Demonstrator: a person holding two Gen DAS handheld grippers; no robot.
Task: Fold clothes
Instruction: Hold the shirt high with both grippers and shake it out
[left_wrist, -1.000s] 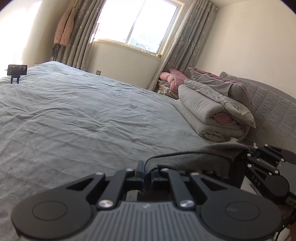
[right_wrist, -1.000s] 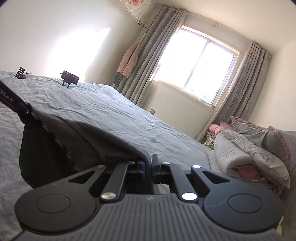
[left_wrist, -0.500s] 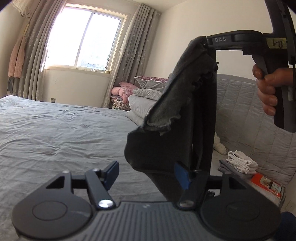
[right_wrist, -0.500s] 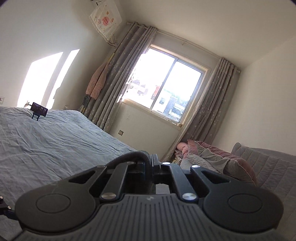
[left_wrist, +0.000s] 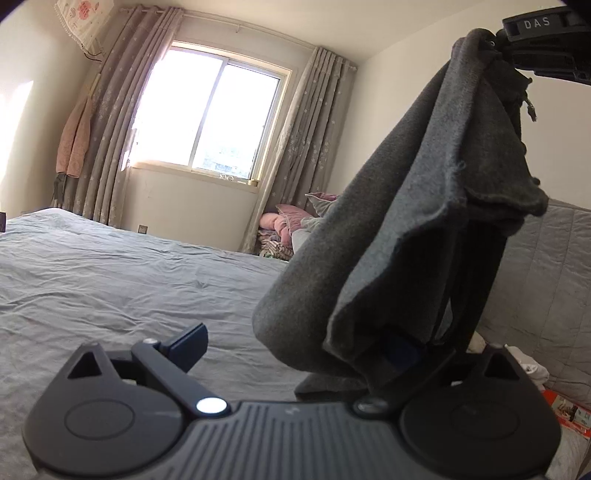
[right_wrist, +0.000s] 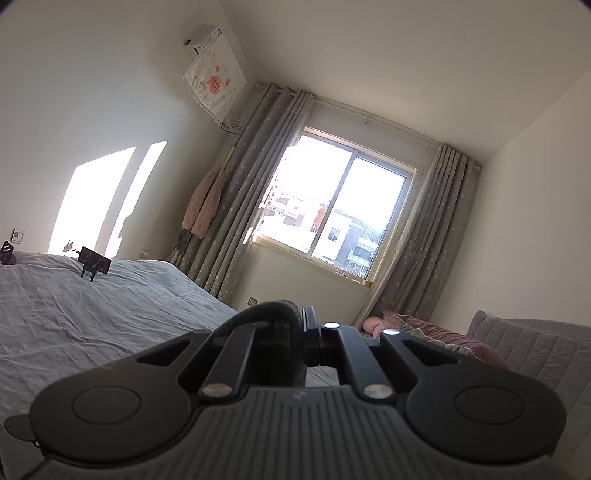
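Your right tongs (right_wrist: 303, 332) are raised high, tilted toward the window, clenched on the dark grey garment (left_wrist: 424, 229), which hangs from them above the bed (left_wrist: 110, 280). Your left tongs (left_wrist: 295, 343) sit low and released, jaws wide; the garment's hem drapes over and hides their right finger.

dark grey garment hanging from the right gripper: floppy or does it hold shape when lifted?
Likely floppy: the dark grey garment hangs in loose folds from the right gripper. Probably thickish knit, so some weight. Its lower end drapes over the open left gripper, so it may snag.
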